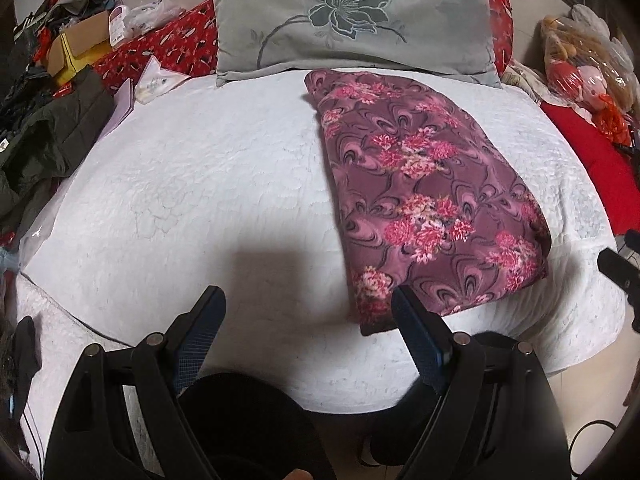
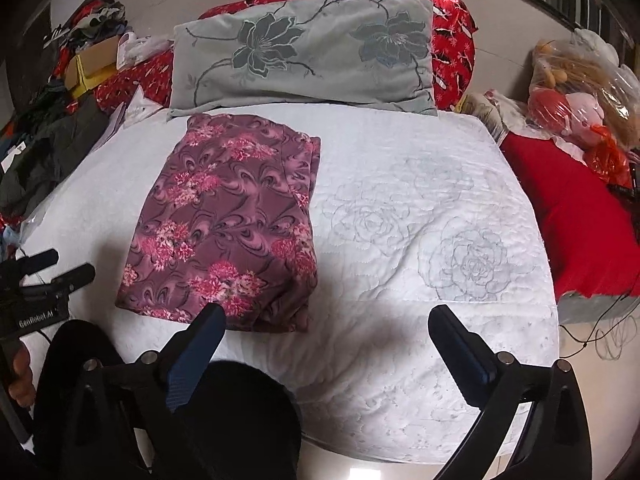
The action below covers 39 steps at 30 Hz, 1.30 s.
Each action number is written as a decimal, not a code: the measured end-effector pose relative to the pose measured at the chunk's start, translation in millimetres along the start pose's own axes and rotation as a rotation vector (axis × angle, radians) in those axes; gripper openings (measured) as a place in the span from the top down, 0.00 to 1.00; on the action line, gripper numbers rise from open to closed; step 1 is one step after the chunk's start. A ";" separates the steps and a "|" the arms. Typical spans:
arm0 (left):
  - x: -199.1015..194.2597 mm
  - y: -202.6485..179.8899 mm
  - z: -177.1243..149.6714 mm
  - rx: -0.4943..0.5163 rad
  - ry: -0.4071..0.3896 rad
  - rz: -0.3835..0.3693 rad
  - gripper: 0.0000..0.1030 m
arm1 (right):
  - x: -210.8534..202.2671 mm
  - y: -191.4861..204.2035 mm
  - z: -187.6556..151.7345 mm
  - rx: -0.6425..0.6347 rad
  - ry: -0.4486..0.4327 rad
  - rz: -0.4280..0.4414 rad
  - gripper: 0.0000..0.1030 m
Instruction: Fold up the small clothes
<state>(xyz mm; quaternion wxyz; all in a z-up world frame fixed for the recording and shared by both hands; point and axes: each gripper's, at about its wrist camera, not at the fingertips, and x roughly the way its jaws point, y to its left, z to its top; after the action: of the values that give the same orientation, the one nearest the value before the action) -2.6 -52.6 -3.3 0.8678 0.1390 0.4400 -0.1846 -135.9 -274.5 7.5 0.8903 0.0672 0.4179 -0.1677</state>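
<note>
Left wrist view: the left gripper (image 1: 308, 300) is hovering with jaws wide apart and empty; the folded floral garment (image 1: 424, 184) is lying on the white bed (image 1: 180, 184), just beyond the right-hand jaw. The right gripper (image 2: 328, 316) is likewise gaping, holding nothing, with the garment (image 2: 228, 216) ahead of its left-hand jaw.

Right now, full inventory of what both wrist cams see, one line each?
floral garment: 1, purple with pink flowers, folded, lying on the quilt in front of the pillow
quilt: 1, white, covers the bed
pillow: 1, grey-green with dark flowers, at the head of the bed
red bedding: red patterned, behind the pillow
clothes pile: dark, mixed, left edge of bed
cardboard box: 1, brown, far left
bagged toys: in clear plastic, far right
red cloth: 1, right of quilt
left gripper: black, open, empty
right gripper: black, open, empty
</note>
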 end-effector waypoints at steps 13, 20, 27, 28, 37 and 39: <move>-13.0 -11.3 -5.0 0.034 -0.020 -0.023 0.17 | -10.5 3.8 5.3 -0.045 -0.048 -0.093 0.00; -18.2 -15.9 -5.8 0.038 -0.024 -0.048 0.17 | -10.7 2.2 1.8 -0.040 -0.042 -0.070 0.00; -23.4 -21.9 -6.6 0.039 -0.025 -0.073 0.17 | -10.8 2.7 -1.1 -0.033 -0.036 -0.062 0.00; -23.5 -22.7 -6.4 0.040 -0.024 -0.077 0.17 | -10.7 2.6 -1.2 -0.032 -0.036 -0.061 0.00; -29.8 -35.4 -6.9 0.033 -0.020 -0.125 0.17 | -9.1 -2.5 -3.9 -0.011 -0.027 -0.053 0.00; -30.5 -38.4 -7.5 0.037 -0.018 -0.126 0.17 | -8.1 -4.0 -4.0 -0.008 -0.024 -0.053 0.00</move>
<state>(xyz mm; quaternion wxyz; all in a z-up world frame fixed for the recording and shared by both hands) -41.6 -77.8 14.3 0.8556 0.1253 0.4366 -0.2482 -145.1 -275.2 11.2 0.8908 0.0505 0.4096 -0.1901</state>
